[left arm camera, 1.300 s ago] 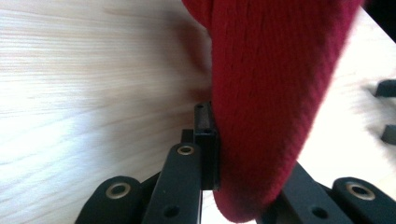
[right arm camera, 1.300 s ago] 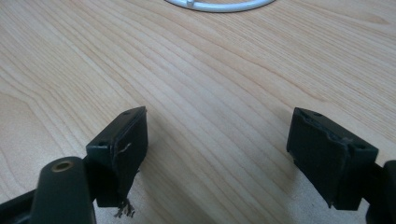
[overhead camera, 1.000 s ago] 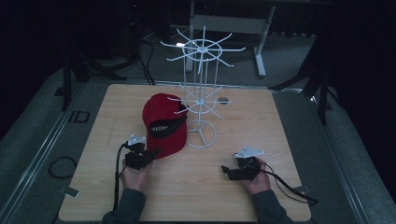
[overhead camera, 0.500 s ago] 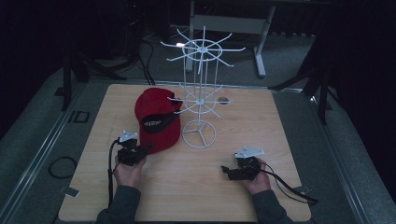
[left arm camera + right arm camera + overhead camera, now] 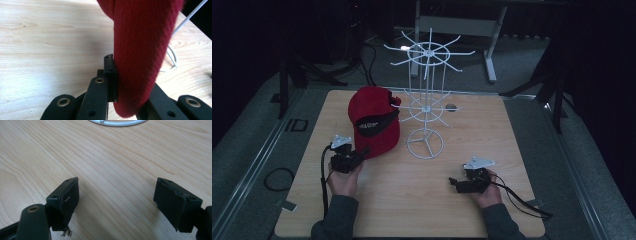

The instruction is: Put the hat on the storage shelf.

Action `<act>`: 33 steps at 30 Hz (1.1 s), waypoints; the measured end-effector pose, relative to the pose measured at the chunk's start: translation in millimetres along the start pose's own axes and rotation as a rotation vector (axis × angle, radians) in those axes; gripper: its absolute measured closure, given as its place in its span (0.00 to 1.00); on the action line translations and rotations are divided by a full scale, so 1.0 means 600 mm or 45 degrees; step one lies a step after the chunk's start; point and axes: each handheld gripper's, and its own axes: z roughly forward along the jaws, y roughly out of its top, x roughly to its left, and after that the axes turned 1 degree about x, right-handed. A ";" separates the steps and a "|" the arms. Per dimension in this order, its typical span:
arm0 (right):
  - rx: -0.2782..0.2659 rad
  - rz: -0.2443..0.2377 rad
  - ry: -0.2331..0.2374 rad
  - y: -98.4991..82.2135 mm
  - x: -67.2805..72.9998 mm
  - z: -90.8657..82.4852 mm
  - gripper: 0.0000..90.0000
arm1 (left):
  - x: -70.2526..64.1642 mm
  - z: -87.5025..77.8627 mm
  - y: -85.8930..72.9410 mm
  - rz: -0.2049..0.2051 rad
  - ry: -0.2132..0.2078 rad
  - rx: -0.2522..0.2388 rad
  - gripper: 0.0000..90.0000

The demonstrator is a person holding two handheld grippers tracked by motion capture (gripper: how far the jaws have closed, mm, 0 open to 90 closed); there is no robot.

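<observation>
Nearest the person, the right gripper (image 5: 460, 184) is rested low on the wooden table (image 5: 512, 150) with its jaws spread wide and nothing between them, apparently parked in reserve. In the right gripper view only bare wood grain lies between the pads, and the ring foot of the stand curves just beyond.

Farther left, the left gripper (image 5: 357, 157) is closed on the edge of the red cap (image 5: 374, 125); in the left gripper view the red fabric (image 5: 140, 50) is pinched between the jaws. The cap is held raised and tilted, its crown towards the white wire rack (image 5: 427, 100), probably so it can be hung on one of the hooks. The rack stands at the table's middle, within reach.
</observation>
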 end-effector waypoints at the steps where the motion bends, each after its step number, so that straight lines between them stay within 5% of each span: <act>1: 0.000 0.000 0.000 0.000 0.000 0.000 0.22 | 0.000 -0.002 0.002 -0.001 0.000 -0.003 0.96; 33: -0.003 0.000 -0.001 0.000 0.000 0.000 0.22 | -0.005 -0.046 0.057 -0.002 -0.016 -0.173 0.96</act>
